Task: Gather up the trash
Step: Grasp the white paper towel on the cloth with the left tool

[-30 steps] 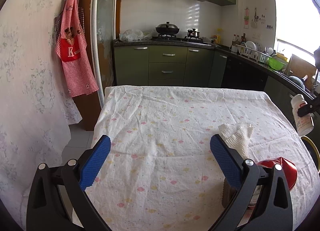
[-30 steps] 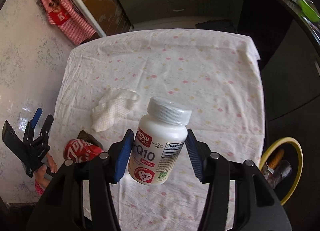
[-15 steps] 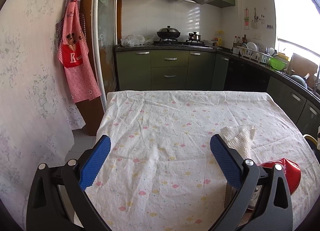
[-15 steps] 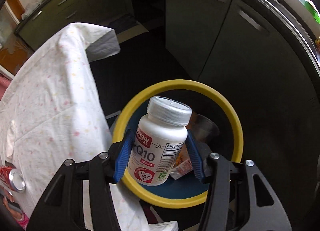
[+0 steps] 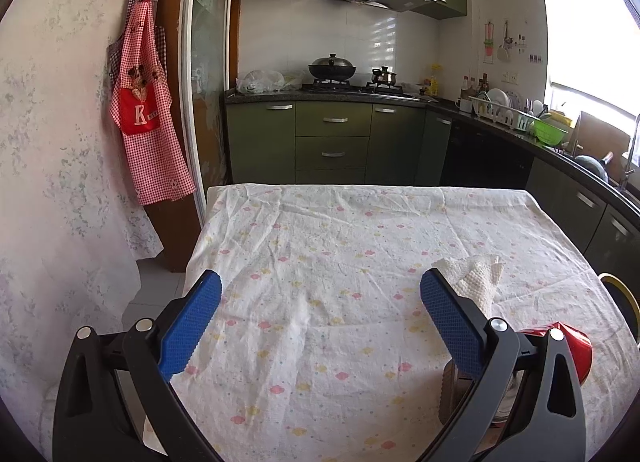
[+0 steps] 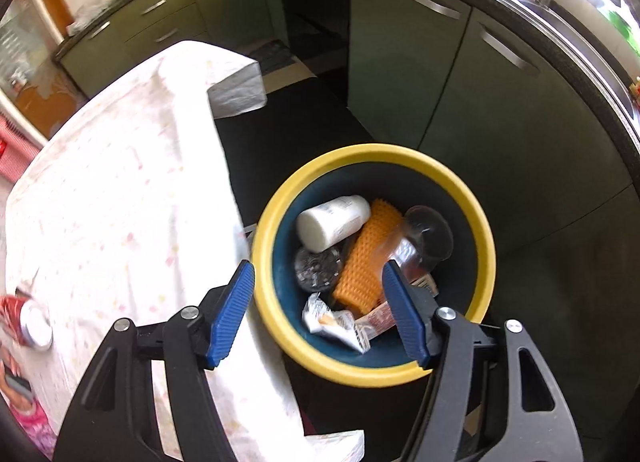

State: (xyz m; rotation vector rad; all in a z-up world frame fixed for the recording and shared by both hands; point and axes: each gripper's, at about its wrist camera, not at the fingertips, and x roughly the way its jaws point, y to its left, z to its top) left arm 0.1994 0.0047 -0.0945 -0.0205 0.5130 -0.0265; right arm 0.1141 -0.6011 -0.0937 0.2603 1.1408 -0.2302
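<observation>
two pieces of trash lie on the cloth-covered surface (image 5: 320, 262) in the left wrist view: a crumpled white paper towel (image 5: 478, 276) and a crushed red can (image 5: 574, 350), both toward the right edge at the near end. the left claw (image 5: 320, 322) stands wide with nothing between its blue pads, and both pieces sit just right of its right finger, the can partly hidden behind it. a dark wrapper-like thing under that finger is too hidden to name. a red checked apron (image 5: 146, 102) on the wall bears a white "k".

in the right wrist view the right claw (image 6: 318, 314) points down over the yellow-rimmed bin (image 6: 486, 246) on the floor beside the surface's right edge; its jaws have just been opening and hold nothing. the white bottle (image 6: 332, 222) lies on its side in the bin, cap toward the claw's left finger, on an orange ridged piece (image 6: 366, 262). its label is too blurred to read. the can shows at the far left, so the left claw looks nearer to what remains.
</observation>
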